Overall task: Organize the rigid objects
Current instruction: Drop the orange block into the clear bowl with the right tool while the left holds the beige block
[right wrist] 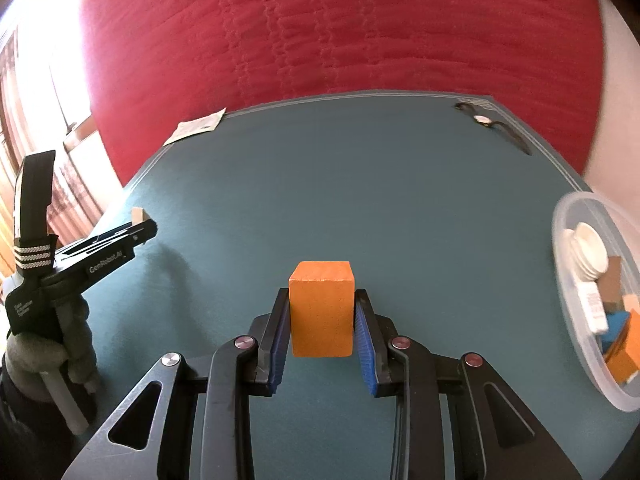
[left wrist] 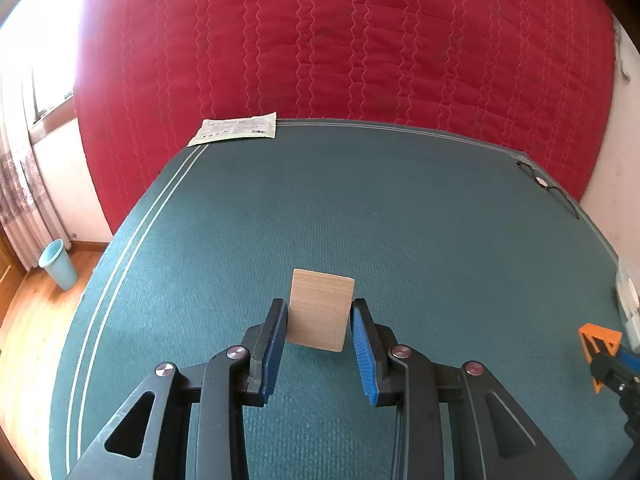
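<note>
Wooden block (left wrist: 319, 310), pale and flat, sits between the two blue pads of the left tool (left wrist: 319, 322). The pads are close on both sides of it, and it looks lifted off the green surface (left wrist: 360, 208), near the middle of the front edge. From the right camera, only a small bit of this block (right wrist: 137, 215) peeks out past the left tool (right wrist: 140, 232) at the left edge of the surface.

The right tool (right wrist: 322, 320) is squeezed onto an orange block (right wrist: 322, 314), with a pad pressed on each side. In the left camera the same orange block (left wrist: 599, 340) shows at the right edge, in the tip of the right tool (left wrist: 600, 360).

A clear plastic bowl (right wrist: 568, 280) sits at the right edge of the surface, with white, blue and orange pieces inside. A paper packet (left wrist: 234, 128) lies on the far left corner. A watch (right wrist: 492, 124) lies near the far right corner. A red quilt (left wrist: 340, 40) hangs behind the far edge. A blue bin (left wrist: 58, 264) stands on the wood floor to the left.
</note>
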`<state>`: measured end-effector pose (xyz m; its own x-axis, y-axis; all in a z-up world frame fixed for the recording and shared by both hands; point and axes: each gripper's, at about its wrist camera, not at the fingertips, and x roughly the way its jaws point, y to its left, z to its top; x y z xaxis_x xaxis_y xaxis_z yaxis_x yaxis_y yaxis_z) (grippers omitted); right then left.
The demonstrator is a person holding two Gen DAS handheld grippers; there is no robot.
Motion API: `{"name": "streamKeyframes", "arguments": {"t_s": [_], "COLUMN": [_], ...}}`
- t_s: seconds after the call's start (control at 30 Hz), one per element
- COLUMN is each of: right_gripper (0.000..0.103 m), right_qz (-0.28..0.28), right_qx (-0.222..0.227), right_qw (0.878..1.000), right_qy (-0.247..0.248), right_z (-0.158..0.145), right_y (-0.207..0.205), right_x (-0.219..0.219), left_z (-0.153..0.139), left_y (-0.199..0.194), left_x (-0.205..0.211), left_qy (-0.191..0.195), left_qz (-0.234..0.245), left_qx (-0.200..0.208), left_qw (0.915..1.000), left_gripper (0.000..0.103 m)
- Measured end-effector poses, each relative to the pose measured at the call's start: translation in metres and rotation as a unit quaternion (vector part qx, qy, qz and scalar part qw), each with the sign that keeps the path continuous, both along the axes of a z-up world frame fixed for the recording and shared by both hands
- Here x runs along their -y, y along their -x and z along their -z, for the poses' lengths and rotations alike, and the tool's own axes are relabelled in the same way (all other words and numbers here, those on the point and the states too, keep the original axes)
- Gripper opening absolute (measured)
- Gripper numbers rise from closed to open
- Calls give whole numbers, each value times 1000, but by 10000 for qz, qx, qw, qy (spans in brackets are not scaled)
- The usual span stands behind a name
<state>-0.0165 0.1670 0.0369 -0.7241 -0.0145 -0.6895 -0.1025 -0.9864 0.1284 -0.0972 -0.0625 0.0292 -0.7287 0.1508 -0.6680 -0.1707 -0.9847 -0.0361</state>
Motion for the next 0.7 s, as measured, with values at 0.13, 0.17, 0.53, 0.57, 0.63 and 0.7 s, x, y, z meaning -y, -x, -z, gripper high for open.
{"name": "streamKeyframes", "arguments": {"t_s": [0.13, 0.17, 0.53, 0.57, 0.63, 0.7], "right_gripper": [31, 31, 31, 31, 31, 31], "right_qz": [112, 136, 507, 550, 653, 756], "right_qx": [-76, -96, -247, -261, -294, -336], "right_qw": [9999, 9998, 9983, 9981, 9973, 9964], "right_qy": [-52, -65, -129, -131, -143, -194], "right_z": [-4, -5, -13, -14, -17, -21], "right_y": [-10, -13, -48, -51, -58, -66], "right_x": [-10, -13, -49, -52, -63, -72], "left_z": [-1, -1, 0, 0, -1, -2], "left_y": [-6, -7, -30, -34, -39, -42], "left_x": [-6, -8, -31, -35, -41, -46], "left_qy": [88, 110, 208, 210, 202, 180], "left_qz": [31, 52, 360, 400, 471, 524], "left_qx": [-61, -58, 87, 94, 104, 109], "left_qw": [9999, 9999, 9991, 9989, 9986, 9984], "left_gripper": [34, 34, 34, 34, 34, 34]}}
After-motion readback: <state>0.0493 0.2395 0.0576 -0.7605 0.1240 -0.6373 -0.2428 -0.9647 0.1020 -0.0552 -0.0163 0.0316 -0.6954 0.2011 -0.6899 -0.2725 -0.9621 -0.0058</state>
